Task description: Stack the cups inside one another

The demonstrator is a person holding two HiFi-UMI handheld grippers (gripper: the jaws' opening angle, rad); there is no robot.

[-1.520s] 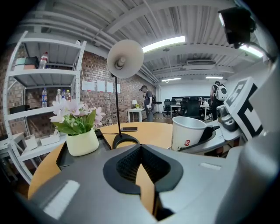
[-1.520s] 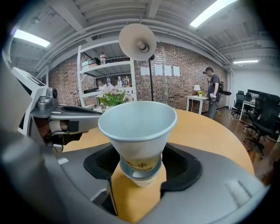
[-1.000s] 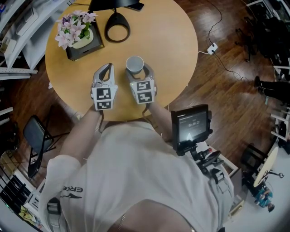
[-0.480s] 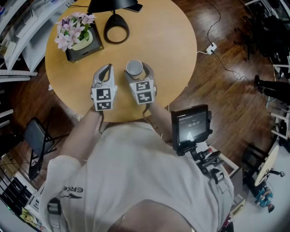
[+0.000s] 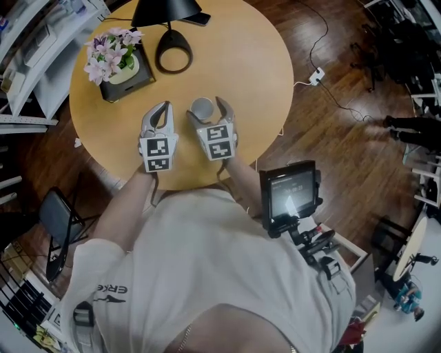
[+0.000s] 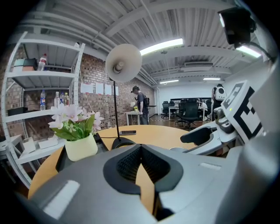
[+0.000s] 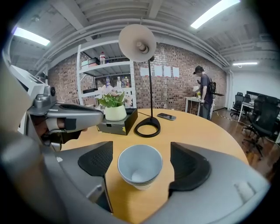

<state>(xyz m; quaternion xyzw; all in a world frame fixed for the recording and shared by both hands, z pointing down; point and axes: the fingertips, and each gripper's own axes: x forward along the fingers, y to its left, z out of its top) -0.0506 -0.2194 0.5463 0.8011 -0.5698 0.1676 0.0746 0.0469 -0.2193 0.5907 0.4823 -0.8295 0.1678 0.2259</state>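
A white cup (image 5: 201, 107) stands upright on the round wooden table (image 5: 262, 76); a second rim shows just under its top rim, as of cups nested together. My right gripper (image 5: 207, 109) straddles it, and its jaws are opening. In the right gripper view the cup (image 7: 140, 166) sits between the black pads (image 7: 98, 160), with a gap on each side. My left gripper (image 5: 164, 109) lies just left of it, shut and empty; the left gripper view shows its jaws (image 6: 141, 162) pressed together over bare table.
A flower pot on a black box (image 5: 114, 61) stands at the table's far left. A black lamp base (image 5: 172, 52) and a dark phone (image 5: 196, 18) lie beyond the cup. The table's near edge runs under both grippers.
The right gripper's jaws have spread wider and come off the cup, which stays standing on the table. The left gripper has stayed shut in place.
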